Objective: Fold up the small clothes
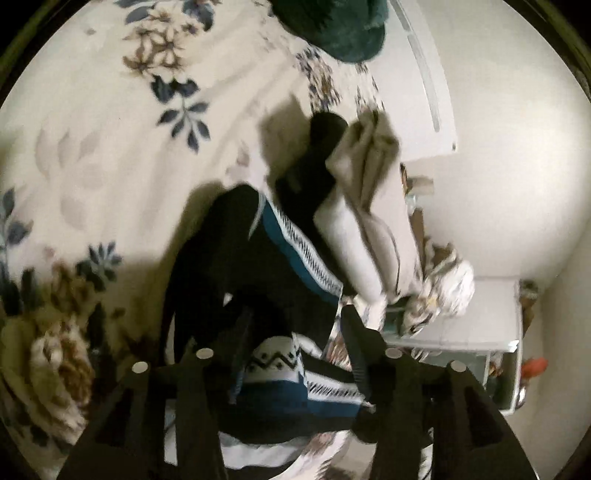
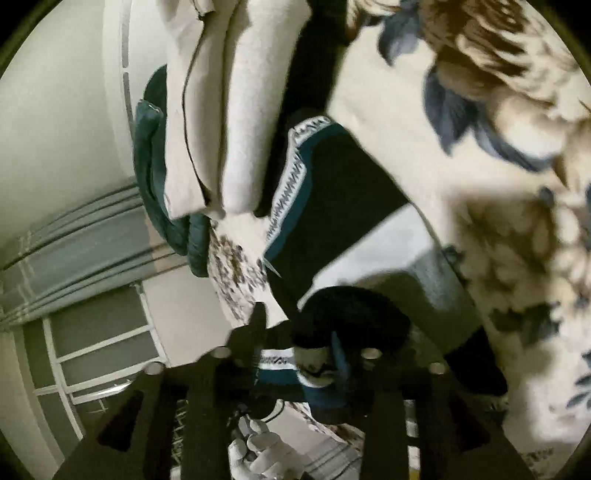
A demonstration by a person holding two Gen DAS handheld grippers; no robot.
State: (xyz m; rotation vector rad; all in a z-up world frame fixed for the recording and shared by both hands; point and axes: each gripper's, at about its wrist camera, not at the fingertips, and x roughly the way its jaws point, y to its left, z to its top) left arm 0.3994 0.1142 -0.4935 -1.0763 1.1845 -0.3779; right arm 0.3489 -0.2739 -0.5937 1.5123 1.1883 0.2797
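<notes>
A small black garment with teal and white patterned bands [image 1: 258,258] lies on a floral bedspread [image 1: 92,147]. It also shows in the right wrist view [image 2: 343,206]. My left gripper [image 1: 291,332] has its fingers set wide either side of the garment's near edge, with cloth between them. My right gripper [image 2: 295,336] has its fingers around a bunched part of the same garment [image 2: 314,373]; how tightly is hard to see. A gloved hand [image 2: 258,450] shows below the right gripper.
Folded beige clothes [image 1: 365,206] lie beside the garment, also in the right wrist view [image 2: 236,110]. A dark green fuzzy cloth [image 1: 340,29] lies farther off. A white table [image 1: 480,332] with clutter stands off the bed's edge. Curtains [image 2: 74,240] hang by a window.
</notes>
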